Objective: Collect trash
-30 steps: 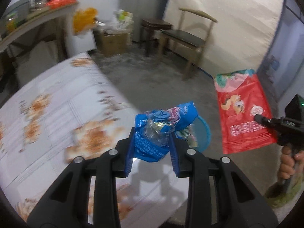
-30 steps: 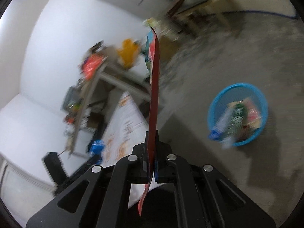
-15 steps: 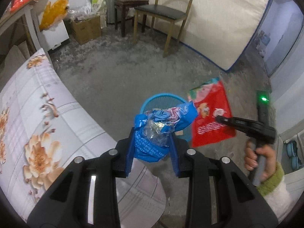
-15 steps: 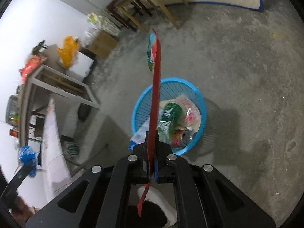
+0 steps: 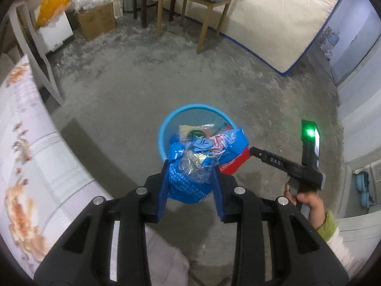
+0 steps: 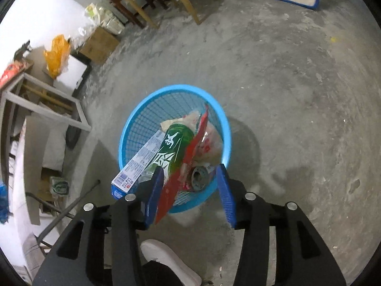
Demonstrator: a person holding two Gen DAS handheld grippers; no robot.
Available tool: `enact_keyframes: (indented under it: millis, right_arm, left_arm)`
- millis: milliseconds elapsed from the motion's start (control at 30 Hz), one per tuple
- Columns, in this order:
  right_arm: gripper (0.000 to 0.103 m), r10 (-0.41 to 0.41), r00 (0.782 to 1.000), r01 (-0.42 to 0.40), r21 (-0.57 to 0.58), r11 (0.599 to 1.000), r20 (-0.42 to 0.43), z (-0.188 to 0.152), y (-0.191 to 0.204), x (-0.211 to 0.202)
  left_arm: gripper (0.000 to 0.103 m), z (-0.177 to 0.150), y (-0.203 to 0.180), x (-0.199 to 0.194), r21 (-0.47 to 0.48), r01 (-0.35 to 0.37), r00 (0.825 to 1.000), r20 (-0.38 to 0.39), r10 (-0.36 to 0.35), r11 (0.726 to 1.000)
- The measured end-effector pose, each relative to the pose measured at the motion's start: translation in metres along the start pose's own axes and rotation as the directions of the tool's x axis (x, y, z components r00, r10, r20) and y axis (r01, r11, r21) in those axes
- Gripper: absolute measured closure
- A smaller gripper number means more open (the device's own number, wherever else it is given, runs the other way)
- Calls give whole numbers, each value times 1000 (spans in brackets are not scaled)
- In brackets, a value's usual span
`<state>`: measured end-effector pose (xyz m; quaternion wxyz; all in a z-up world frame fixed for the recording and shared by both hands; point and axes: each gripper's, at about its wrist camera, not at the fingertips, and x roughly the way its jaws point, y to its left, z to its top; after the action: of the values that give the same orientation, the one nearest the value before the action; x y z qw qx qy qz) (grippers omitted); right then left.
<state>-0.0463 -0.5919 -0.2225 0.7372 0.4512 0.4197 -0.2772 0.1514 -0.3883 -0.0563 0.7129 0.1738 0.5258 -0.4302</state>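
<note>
Bare concrete floor (image 6: 297, 95) surrounds the blue basket (image 6: 133, 128).

Blue wrapper (image 5: 190, 171) in left claw (image 5: 189, 191)

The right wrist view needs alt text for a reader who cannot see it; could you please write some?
The right gripper, jaws just opened, hangs over a blue mesh basket on a concrete floor as a flat red wrapper slips from between its fingers into the basket. Inside lie a green can and a white box. A white shoe shows below.
</note>
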Motion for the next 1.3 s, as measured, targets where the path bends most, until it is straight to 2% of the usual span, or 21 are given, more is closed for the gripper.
enact_keyframes:
  millis: [133,167,233,367,433,567,733,900,1000,1067,1167,1233,1300]
  right_arm:
    - [56,18,1000,-18,36,999,23,-11,-15,-22]
    - [54,19,1000,-20,41,999,20,-13,-18,-23]
    - [53,21,1000,-22,58,998,9,-20,-24,-27]
    - [53,26,1000,-25,77,997,-11,-37,-34,-34]
    - [53,26,1000,-25,63,998,-18,-45,-33,-37]
    - [53,18,1000,-17,15,1000,-20,-54,-23,-44]
    - [53,28,999,-25,-93,995,38,-60,8,-73]
    - [33,62,985,-11,-298,955,159,-80,65,-132]
    - [20,86,972,15,-423,906,219,-104,105,-171]
    - [7,115,956,33,-488,872,270,-123,126,-195]
    - [6,158,938,25,-515,857,308,-149,148,-222]
    - [6,134,936,59,-521,851,326,-163,159,-232]
    - [6,116,931,97,-541,836,346,-174,167,-239]
  left_arm:
    - [69,27,-19,27,-17,46,999,-19,-46,999]
    - [64,33,-22,33,-27,58,998,-10,-58,998]
    - [40,48,-30,43,-57,53,998,22,-52,997]
    - [37,47,-42,38,-62,87,995,63,-83,994]
    - [35,35,-43,24,-48,111,992,73,-107,993]
    - [35,9,-34,-6,-15,95,991,98,-93,995]
    - [34,-32,-16,-62,1,69,984,164,-68,998]
    - [23,-84,-5,-119,1,16,965,263,-16,1000]
    - [18,-119,-1,-147,-28,-13,948,317,22,1000]
    - [13,-140,1,-160,-65,-42,941,332,61,997]
    - [11,-172,6,-179,-156,-70,925,359,122,985]
    - [10,-193,11,-192,-214,-63,912,384,143,975]
    - [9,-209,12,-201,-259,-101,896,397,201,961]
